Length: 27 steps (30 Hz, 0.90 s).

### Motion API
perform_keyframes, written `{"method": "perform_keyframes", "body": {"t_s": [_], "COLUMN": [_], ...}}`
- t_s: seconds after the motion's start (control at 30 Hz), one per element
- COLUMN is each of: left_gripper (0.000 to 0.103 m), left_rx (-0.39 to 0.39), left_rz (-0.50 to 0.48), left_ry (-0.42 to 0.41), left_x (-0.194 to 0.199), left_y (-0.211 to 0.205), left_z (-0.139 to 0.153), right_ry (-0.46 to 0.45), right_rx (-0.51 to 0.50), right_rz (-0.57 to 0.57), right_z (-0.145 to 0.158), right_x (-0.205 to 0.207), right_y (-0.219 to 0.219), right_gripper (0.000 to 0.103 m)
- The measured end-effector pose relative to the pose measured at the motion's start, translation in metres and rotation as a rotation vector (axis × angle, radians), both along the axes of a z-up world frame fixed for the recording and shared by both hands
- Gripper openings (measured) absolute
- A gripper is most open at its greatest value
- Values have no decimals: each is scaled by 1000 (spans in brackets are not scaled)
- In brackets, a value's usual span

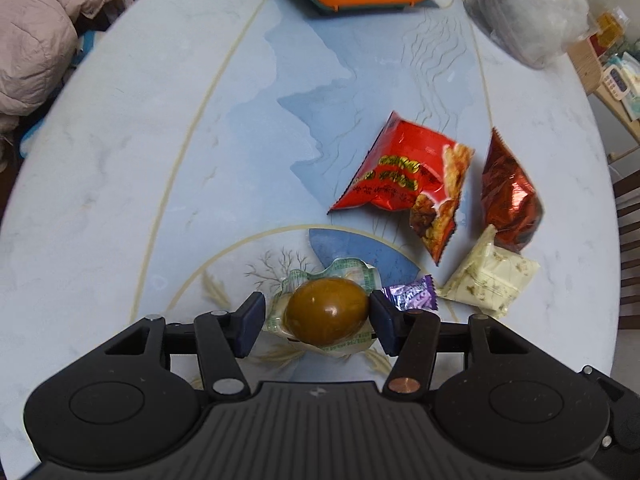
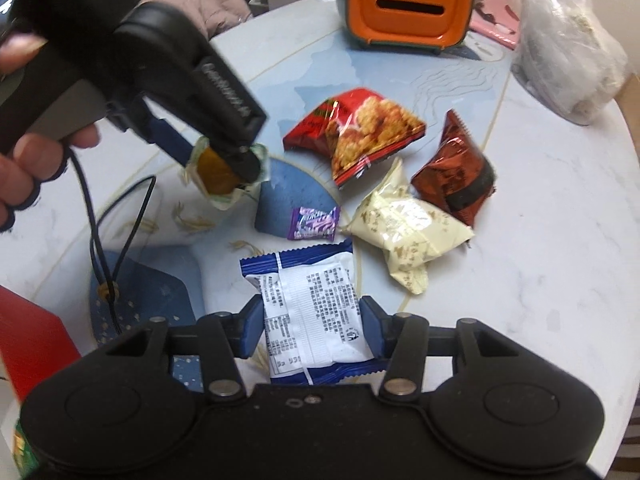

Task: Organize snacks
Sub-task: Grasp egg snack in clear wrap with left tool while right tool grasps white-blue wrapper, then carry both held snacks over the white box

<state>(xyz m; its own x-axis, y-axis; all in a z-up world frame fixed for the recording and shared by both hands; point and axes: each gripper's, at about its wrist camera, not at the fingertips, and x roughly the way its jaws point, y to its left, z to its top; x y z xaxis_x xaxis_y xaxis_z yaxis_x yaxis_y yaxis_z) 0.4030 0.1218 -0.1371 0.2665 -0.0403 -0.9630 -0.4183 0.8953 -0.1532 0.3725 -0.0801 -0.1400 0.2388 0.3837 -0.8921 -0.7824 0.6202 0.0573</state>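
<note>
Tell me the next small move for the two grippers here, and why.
Probably lift both clear of the table and carry them off to be sorted: the left gripper is clamped on the packaged brown egg, and the right gripper grips the blue and white packet. Where they belong is not shown.

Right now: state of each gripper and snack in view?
left gripper: shut on the egg pack, lifted
right gripper: shut on the blue-white packet
red snack bag: lying sealed
cream packet: lying loose
purple candy: wrapped, untouched
</note>
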Motion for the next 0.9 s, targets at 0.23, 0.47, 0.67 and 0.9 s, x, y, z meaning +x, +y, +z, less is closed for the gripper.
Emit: {"method": "perform_keyframes", "body": {"t_s": [0.23, 0.47, 0.67, 0.9], "left_gripper": [56, 56, 56, 56], "left_rx": [30, 57, 81, 109], "left_rz": [-28, -76, -119, -157], "left_ry": [-78, -156, -191, -216], "left_x": [-24, -55, -87, -132], "left_y": [-4, -16, -29, -41], "left_z": [49, 100, 137, 173], "right_ry": [-26, -65, -83, -92], "right_rx": [51, 82, 103, 141], "right_rz": [-43, -72, -98, -116], "right_z": [41, 80, 113, 148], "right_x": [-10, -28, -52, -85], "right_y": [-9, -16, -27, -41], "right_gripper": [50, 50, 50, 50]}}
